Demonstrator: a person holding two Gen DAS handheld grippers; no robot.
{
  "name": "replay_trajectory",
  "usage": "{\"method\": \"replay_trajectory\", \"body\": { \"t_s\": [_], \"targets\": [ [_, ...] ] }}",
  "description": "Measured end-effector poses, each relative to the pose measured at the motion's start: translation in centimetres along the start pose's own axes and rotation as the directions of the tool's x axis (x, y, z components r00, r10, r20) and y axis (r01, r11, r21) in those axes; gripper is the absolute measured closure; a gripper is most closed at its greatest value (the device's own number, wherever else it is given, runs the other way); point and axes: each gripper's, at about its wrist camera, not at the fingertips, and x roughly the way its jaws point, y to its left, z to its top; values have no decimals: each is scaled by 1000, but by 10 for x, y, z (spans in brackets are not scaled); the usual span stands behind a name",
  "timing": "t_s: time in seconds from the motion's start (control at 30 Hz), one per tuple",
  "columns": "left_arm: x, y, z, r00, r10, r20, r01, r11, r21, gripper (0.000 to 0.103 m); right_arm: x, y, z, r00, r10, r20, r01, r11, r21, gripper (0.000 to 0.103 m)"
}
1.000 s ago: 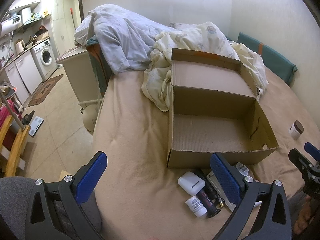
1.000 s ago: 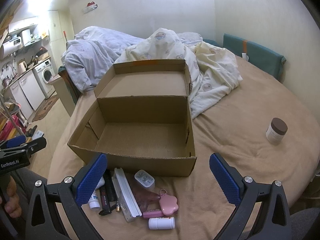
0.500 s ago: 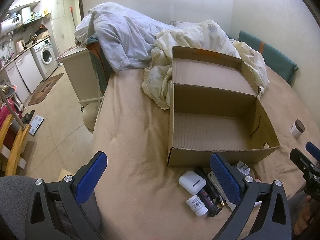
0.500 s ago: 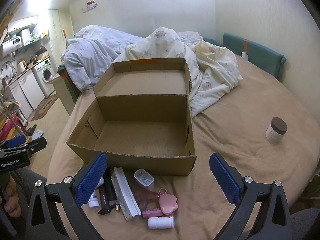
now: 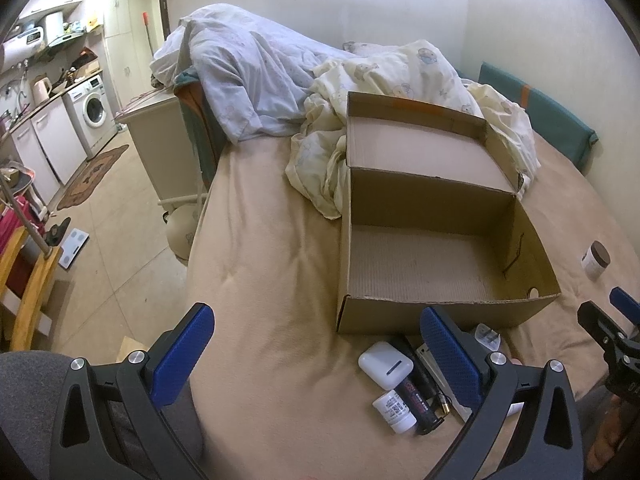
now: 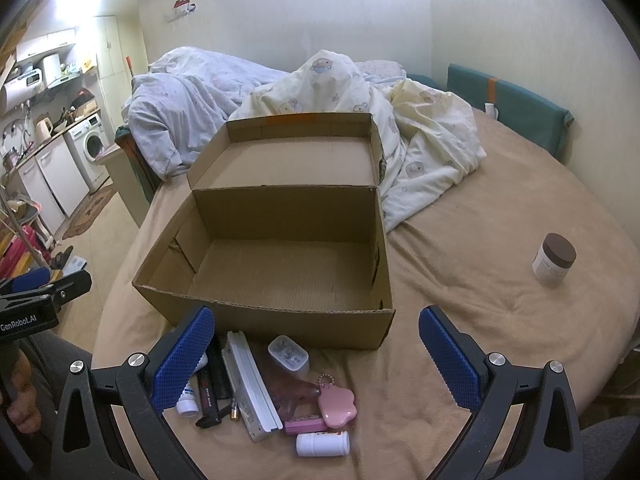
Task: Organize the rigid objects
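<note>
I hold both grippers above the near edge of the bed (image 6: 460, 280), jaws spread wide and gripping nothing: left gripper (image 5: 316, 344), right gripper (image 6: 316, 344). The open cardboard box (image 6: 280, 264) sits empty ahead of me. The small things lie in a pile (image 6: 264, 384) just in front of it. A brown-lidded jar (image 6: 554, 259) stands well apart, to the right.
</note>
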Motion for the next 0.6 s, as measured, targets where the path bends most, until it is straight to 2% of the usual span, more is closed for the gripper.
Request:
{"method": "replay_trajectory", "body": {
  "t_s": [0.6],
  "targets": [
    [0, -2, 1, 1000, -1, -1, 1, 1000, 1, 0, 1, 0, 0, 1000, -2, -4, 2, 1000, -1, 0]
  ]
}}
